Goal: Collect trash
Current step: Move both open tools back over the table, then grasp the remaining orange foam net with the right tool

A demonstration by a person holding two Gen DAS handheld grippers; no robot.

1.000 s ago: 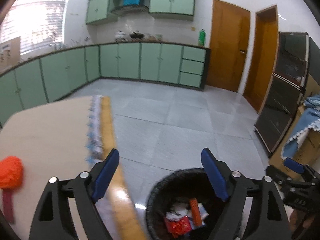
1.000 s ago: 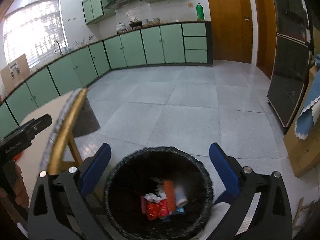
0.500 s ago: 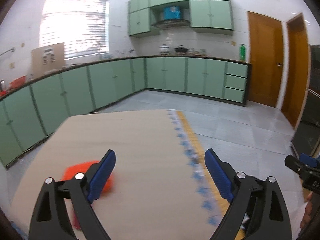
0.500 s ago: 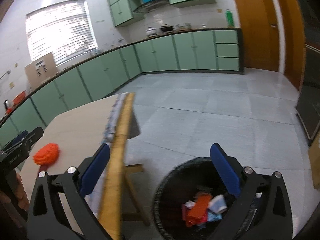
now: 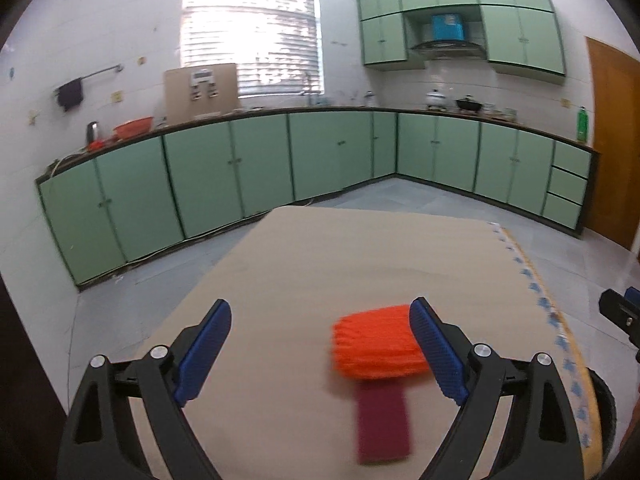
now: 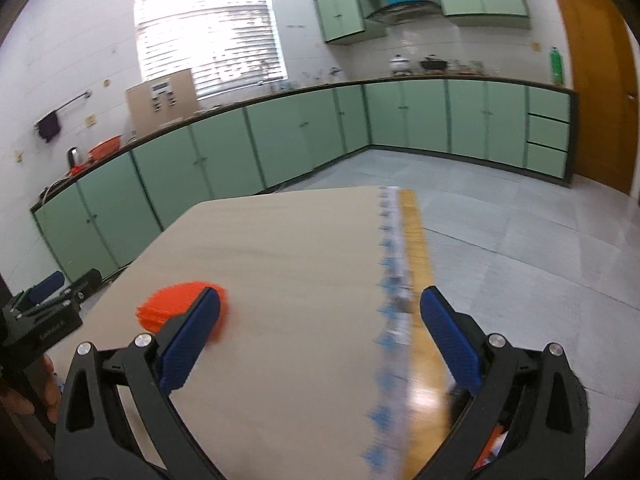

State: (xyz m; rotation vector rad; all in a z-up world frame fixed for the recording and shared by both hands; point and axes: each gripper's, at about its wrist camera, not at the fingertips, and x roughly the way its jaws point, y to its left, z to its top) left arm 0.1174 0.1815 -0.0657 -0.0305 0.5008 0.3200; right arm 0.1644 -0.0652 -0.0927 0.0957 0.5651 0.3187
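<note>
1. Pale green kitchen cabinets [image 5: 332, 160] along two walls, beyond the table.
2. Beige rectangular table [image 5: 360, 264] with a blue-patterned cloth fringe [image 6: 390, 280] and yellow wood edge on its right side.
3. Black round trash bin [image 5: 604, 404], rim showing just past that edge.
4. Left gripper [image 5: 320, 348]: jaws spread wide, empty, above the table.
5. Right gripper [image 6: 320, 332]: jaws spread wide, empty, over the fringe.
6. Orange ribbed trash piece with a maroon strip [image 5: 376, 344], blurred, on the table beside the left gripper's right finger.
</note>
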